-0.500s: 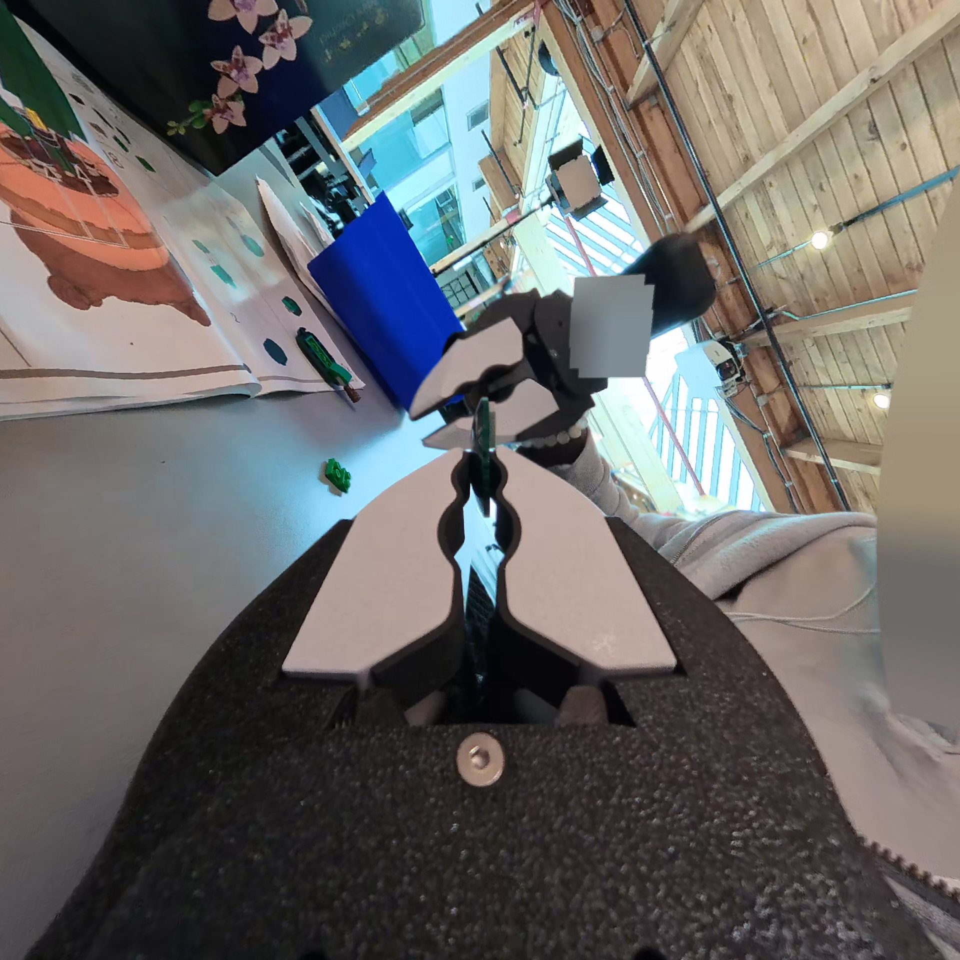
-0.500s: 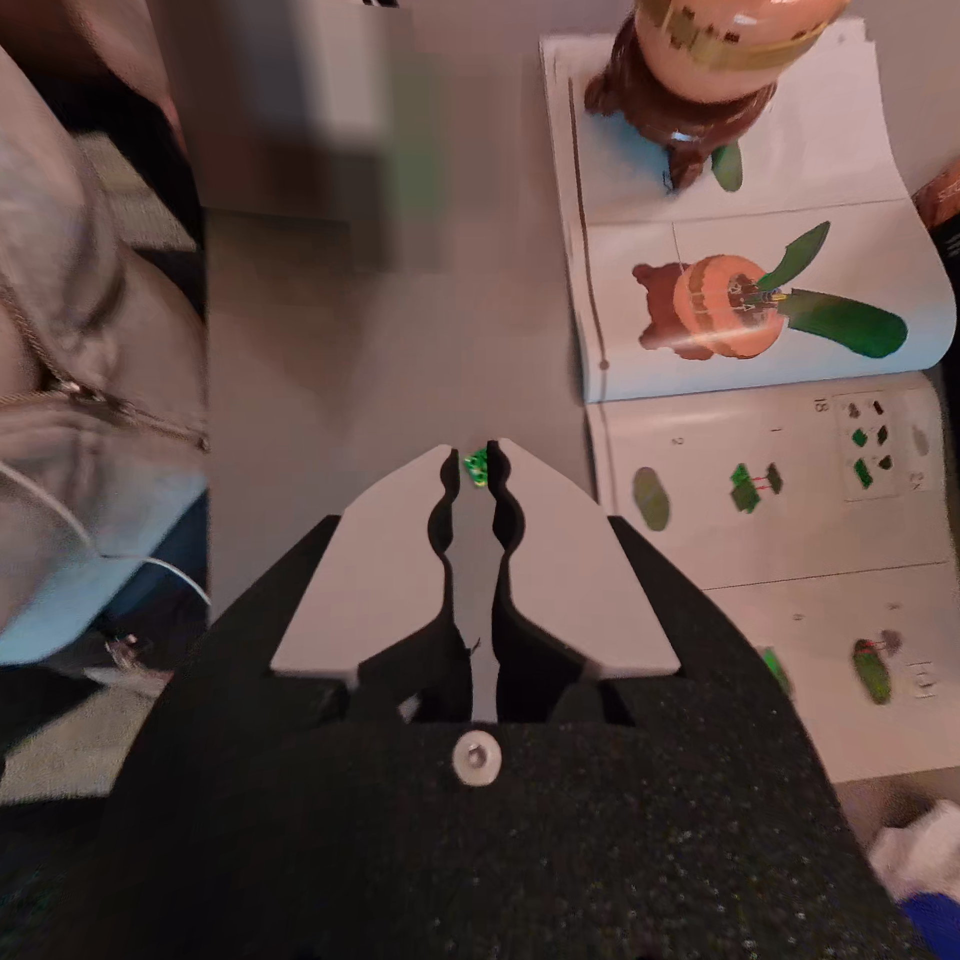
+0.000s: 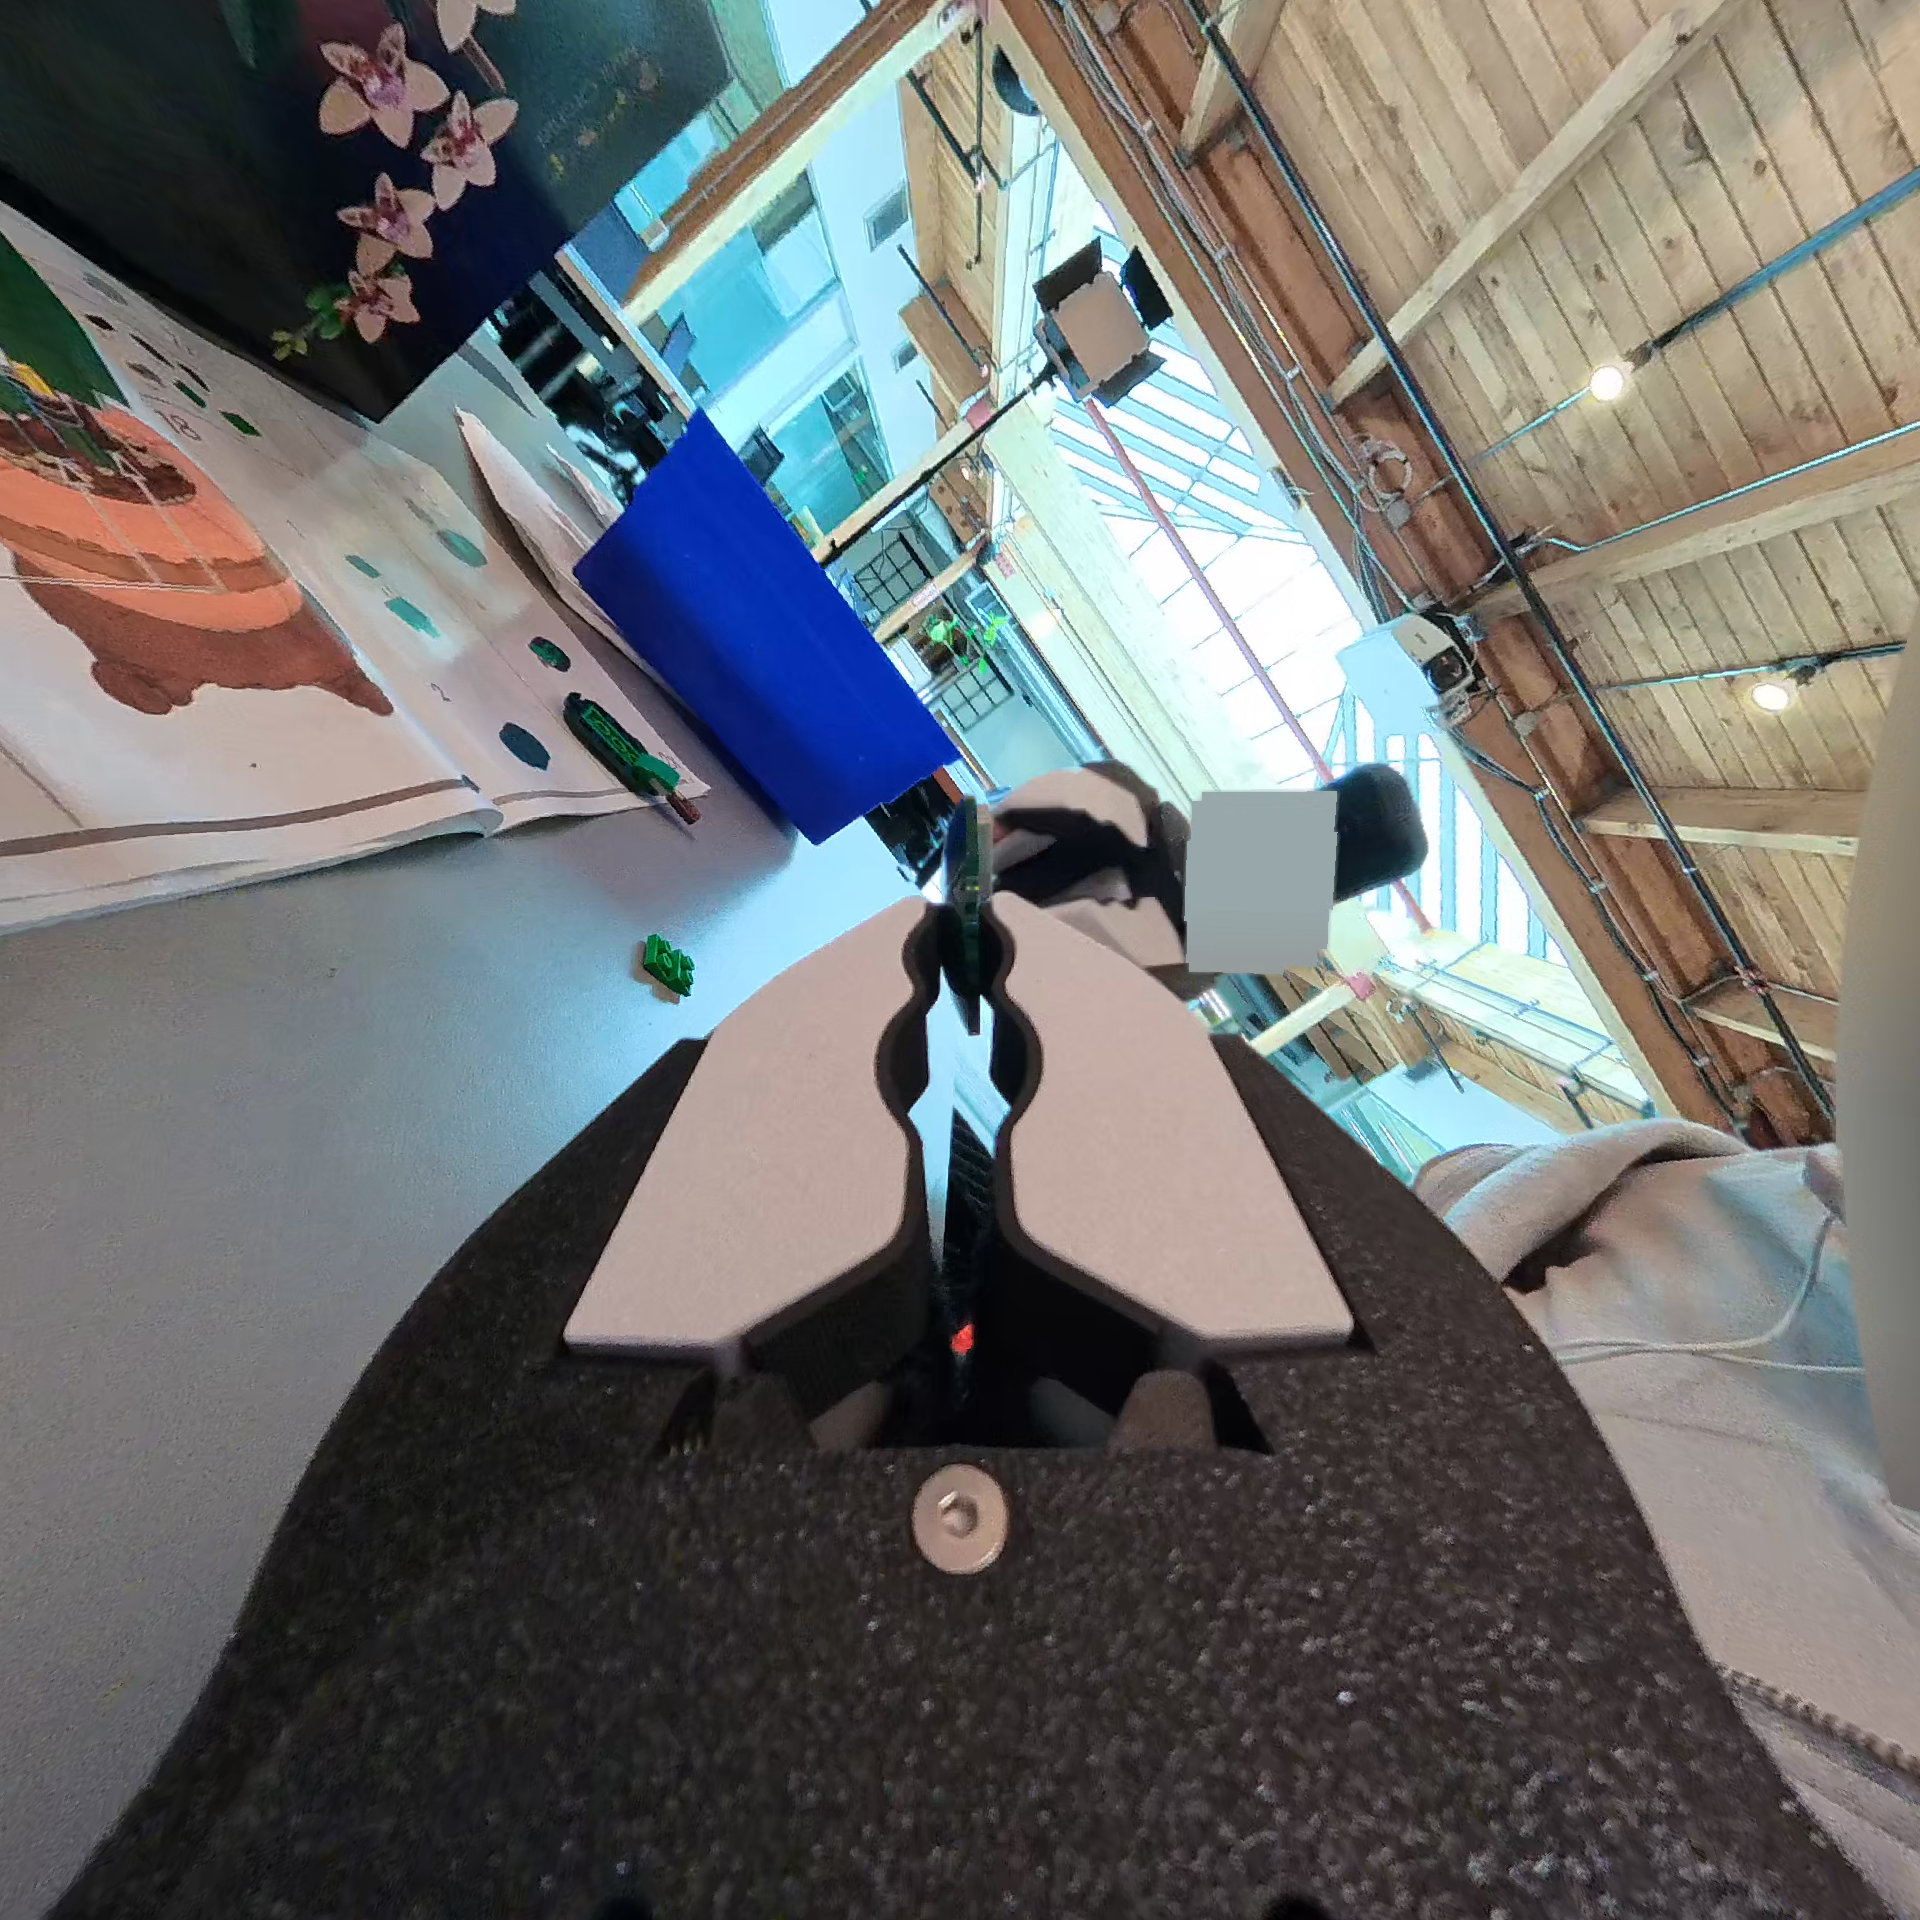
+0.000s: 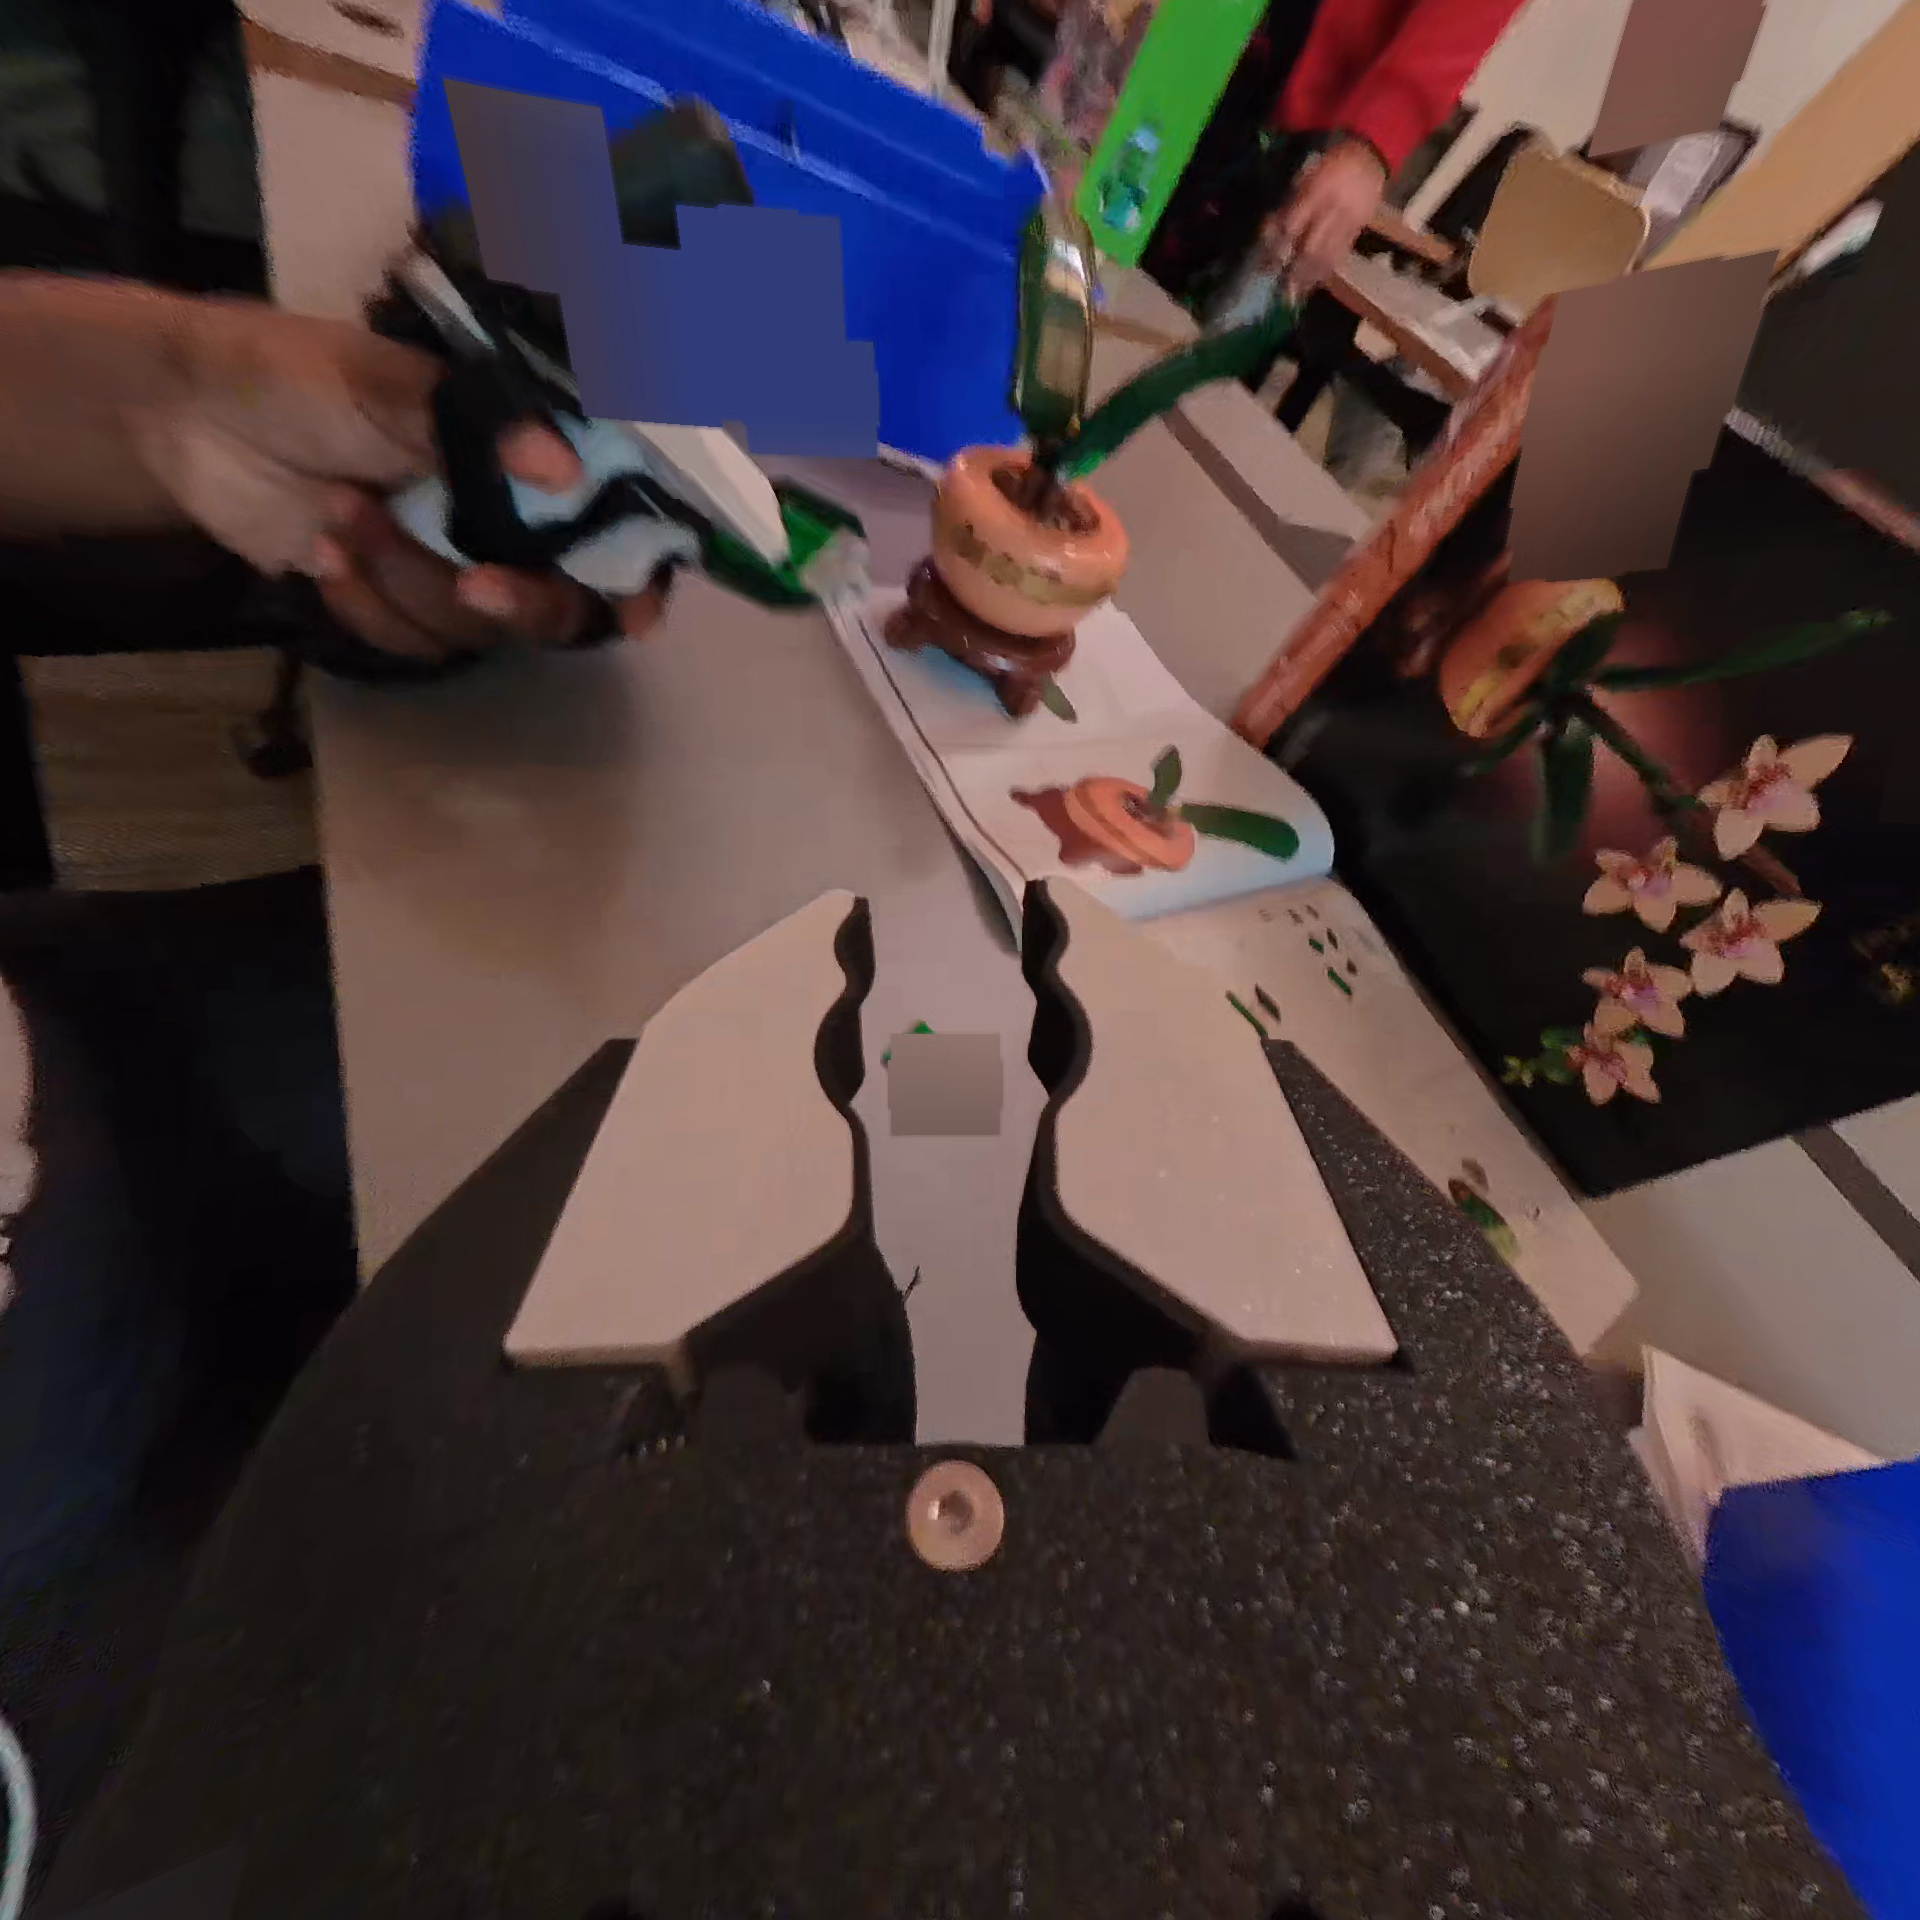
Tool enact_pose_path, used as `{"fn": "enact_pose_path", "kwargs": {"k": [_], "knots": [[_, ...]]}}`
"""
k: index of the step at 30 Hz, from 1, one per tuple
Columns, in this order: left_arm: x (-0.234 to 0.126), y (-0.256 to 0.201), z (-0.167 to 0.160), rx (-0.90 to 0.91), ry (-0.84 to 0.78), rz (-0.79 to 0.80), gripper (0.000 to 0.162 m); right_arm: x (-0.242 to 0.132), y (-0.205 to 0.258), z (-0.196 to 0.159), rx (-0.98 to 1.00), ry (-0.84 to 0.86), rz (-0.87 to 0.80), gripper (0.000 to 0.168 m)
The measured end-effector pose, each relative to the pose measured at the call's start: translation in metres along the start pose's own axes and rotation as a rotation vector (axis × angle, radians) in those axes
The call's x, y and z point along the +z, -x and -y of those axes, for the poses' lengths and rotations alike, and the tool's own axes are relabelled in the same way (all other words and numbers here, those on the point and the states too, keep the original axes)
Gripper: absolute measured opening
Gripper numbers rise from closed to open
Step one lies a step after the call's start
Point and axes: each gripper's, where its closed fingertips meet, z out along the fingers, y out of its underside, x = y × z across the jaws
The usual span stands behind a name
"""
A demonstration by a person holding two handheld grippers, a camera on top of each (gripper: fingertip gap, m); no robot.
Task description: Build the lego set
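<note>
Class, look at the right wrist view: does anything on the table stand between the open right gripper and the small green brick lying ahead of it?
Nothing visible does. The right gripper is open, and the small green brick lies on bare grey table between its fingers. The instruction booklet lies off to the right, clear of the path.

The left wrist view sits low above the grey table [image 3: 260,1195], rolled sideways, and looks along its own fingers past the open instruction booklet [image 3: 312,665] and blue bin [image 3: 758,665] up to a timber ceiling [image 3: 1558,312]. The right wrist view sits higher, facing forward and down over the table [image 4: 582,831] toward the booklet [image 4: 1101,769], a potted lego plant [image 4: 1023,540] and the blue bin [image 4: 831,156]. Both views share the table, booklet, bin and flower-printed box [image 3: 416,156] [image 4: 1662,883].
</note>
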Motion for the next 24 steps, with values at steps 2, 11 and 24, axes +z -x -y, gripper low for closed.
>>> {"fn": "enact_pose_path", "kwargs": {"k": [2,11,24], "knots": [[-0.005,-0.001,0.002,0.004,-0.032,0.016,0.005,0.007,-0.005,-0.02,0.032,0.066,0.005,0.025],[-0.008,0.002,0.003,0.006,-0.04,0.046,0.005,0.02,-0.047,-0.088,0.34,0.364,-0.141,0.066],[-0.006,0.023,0.023,0.316,-0.047,0.33,0.005,0.01,-0.071,-0.101,0.606,0.341,-0.416,0.075]]}}
